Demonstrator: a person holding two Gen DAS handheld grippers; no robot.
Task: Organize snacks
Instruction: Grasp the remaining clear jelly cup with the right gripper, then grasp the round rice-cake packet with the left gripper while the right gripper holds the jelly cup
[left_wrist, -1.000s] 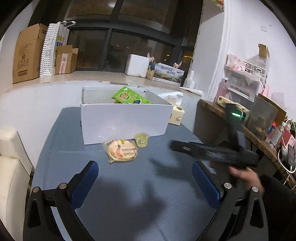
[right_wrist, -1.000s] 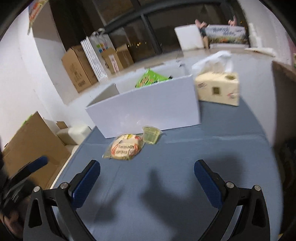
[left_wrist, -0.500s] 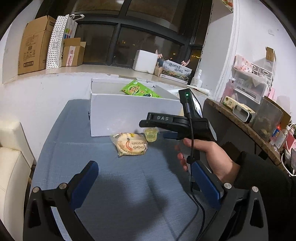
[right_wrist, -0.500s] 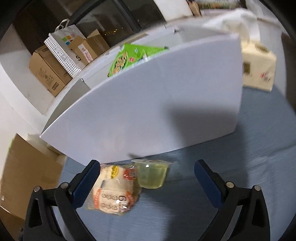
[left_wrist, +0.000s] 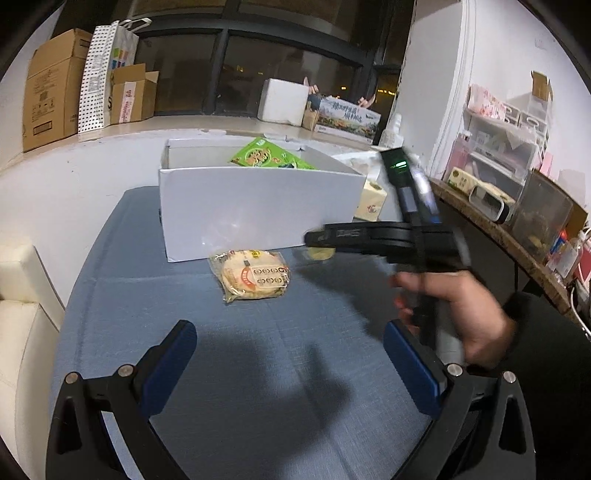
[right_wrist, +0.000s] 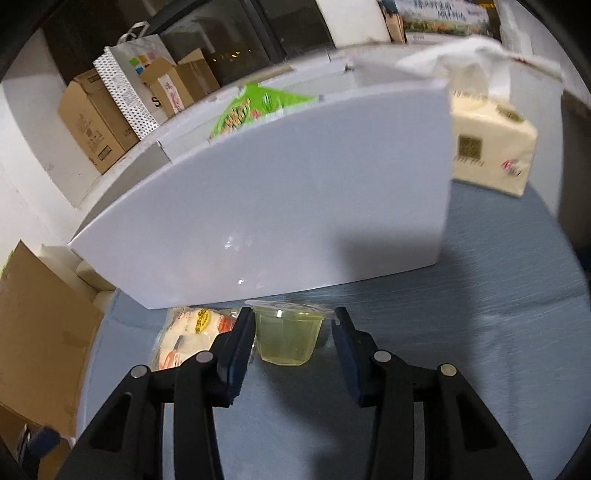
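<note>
The right gripper (right_wrist: 293, 332) has come forward to the jelly cup (right_wrist: 287, 336) and narrowed its fingers around it since half a second ago, when they stood spread wide and well back from it. The left pad looks to be touching the cup's side while a thin gap remains at the right pad, so the pinch is probably not yet finished. The cup sits on the blue table (right_wrist: 480, 350) just in front of the white box (right_wrist: 277, 206), beside the wrapped cake (left_wrist: 255, 275). This looks like the pickup before dropping it into the box. The left gripper (left_wrist: 290, 363) hovers spread wide, holding nothing.
</note>
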